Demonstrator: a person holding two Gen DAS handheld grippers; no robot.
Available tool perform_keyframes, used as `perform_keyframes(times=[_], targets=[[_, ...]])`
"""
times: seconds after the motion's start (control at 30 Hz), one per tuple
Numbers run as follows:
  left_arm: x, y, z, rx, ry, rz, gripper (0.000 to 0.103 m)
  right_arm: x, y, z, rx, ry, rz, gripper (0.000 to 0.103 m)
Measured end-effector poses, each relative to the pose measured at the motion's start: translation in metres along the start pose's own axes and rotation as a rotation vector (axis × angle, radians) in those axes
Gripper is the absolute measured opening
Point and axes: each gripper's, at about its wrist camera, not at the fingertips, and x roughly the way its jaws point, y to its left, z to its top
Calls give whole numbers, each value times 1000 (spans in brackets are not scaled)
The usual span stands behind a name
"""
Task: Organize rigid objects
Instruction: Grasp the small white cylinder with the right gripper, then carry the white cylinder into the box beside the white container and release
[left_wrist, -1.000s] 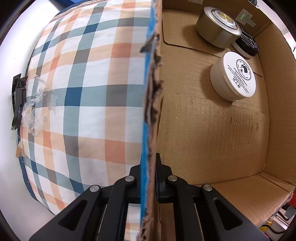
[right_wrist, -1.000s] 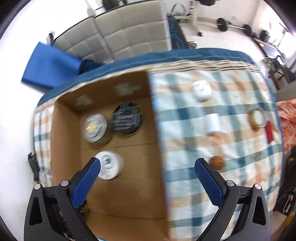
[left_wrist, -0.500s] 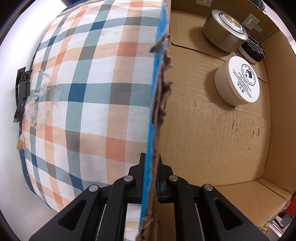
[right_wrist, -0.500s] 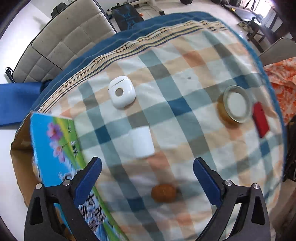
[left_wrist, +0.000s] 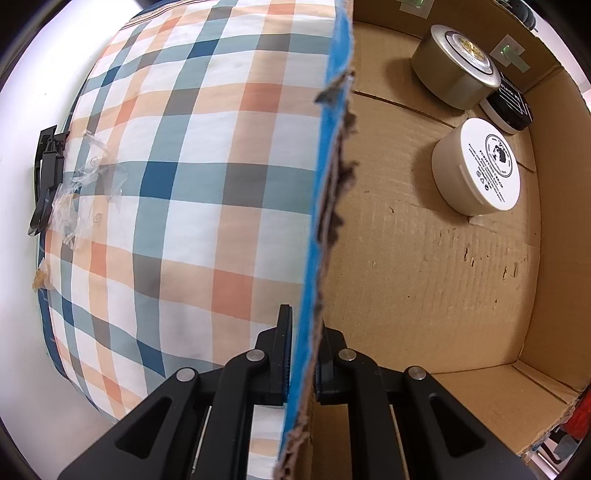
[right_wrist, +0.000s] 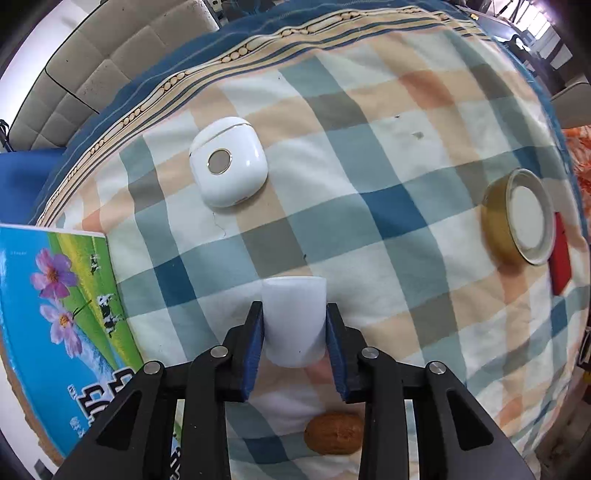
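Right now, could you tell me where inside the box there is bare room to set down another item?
The cardboard box floor is bare from the white cream jar down to the near wall, and along the wall that the left gripper clamps. The far corner is crowded: the gold tin, the black-lidded jar and the cream jar cluster there.

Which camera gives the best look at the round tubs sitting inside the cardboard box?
The left wrist view: it looks down into the box and shows the white tub, the metal-lidded tin and the black-lidded jar. The right wrist view shows only the box's printed outside.
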Motion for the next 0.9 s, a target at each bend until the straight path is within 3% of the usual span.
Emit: perform_keyframes(times=[0.3,0.53,0.9], targets=[[-1,-3,2,23,-4,1,6,-98,30,-44,-87,-123,104,34],[-4,-10,0,38,-16,13,6,-152,89,-100,-198,-149,213,34],[-10,-18,-5,42,-26,15,6,-120,160,-148,-321,-83,158,34]])
